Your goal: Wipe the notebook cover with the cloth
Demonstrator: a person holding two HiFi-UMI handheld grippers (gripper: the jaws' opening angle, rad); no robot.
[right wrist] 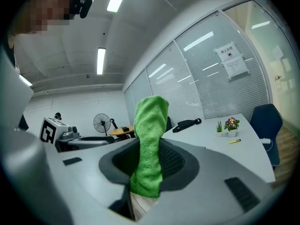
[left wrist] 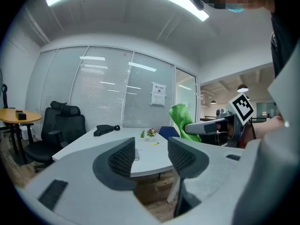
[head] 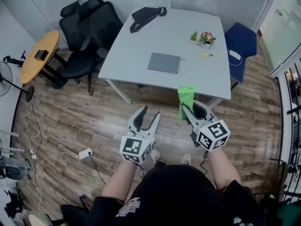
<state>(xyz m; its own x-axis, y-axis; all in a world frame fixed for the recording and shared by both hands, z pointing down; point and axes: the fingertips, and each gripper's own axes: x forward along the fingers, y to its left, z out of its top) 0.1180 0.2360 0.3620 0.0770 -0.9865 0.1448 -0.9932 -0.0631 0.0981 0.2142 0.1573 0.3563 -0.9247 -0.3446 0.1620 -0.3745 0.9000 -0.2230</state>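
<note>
A grey notebook [head: 164, 62] lies flat near the middle of the white table [head: 136, 55]. It also shows small between the left jaws as the notebook [left wrist: 136, 154]. My right gripper [head: 186, 106] is shut on a green cloth [head: 186, 99], held in front of the table's near edge; the cloth [right wrist: 149, 144] stands up between the pads. My left gripper [head: 151, 114] is open with nothing between its jaws, over the floor short of the table. From the left gripper view the cloth [left wrist: 180, 121] hangs from the other gripper at the right.
On the table are a black bag [head: 144, 16], two small potted plants [head: 201, 37], a yellow pen [head: 206, 55] and a white power strip [head: 234, 55]. Black office chairs [head: 87, 32] stand left, a blue chair [head: 242, 44] right, a round wooden table [head: 38, 55] far left.
</note>
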